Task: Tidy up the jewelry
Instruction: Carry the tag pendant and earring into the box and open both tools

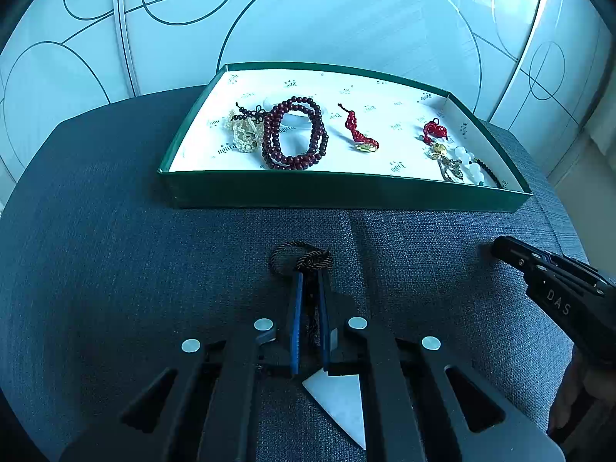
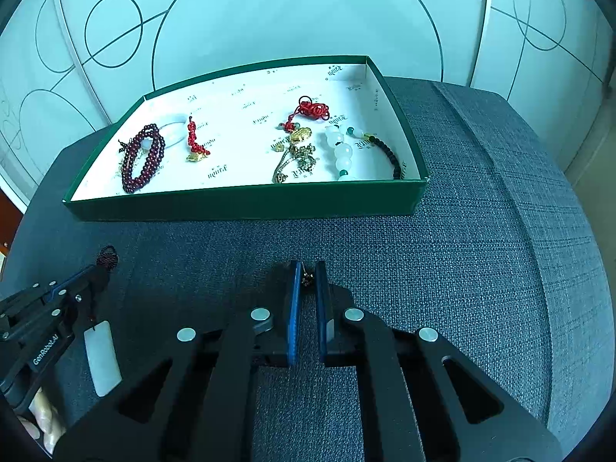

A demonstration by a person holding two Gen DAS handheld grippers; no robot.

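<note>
While the left gripper [image 1: 310, 273] pinches the dark cord of a white pendant [image 2: 102, 358] at six o'clock of the green tray [image 1: 346, 192], the right gripper [image 2: 308, 269] nips a small gold charm [image 2: 307, 279], jaws narrow

White pendant [image 1: 340, 400] partly behind left tool [image 1: 310, 275]

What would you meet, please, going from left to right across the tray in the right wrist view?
Dark red bead bracelet → small red cord charm with gold end → red knotted cord with gold pendant → white and green bead bracelet, all inside the green tray.
</note>
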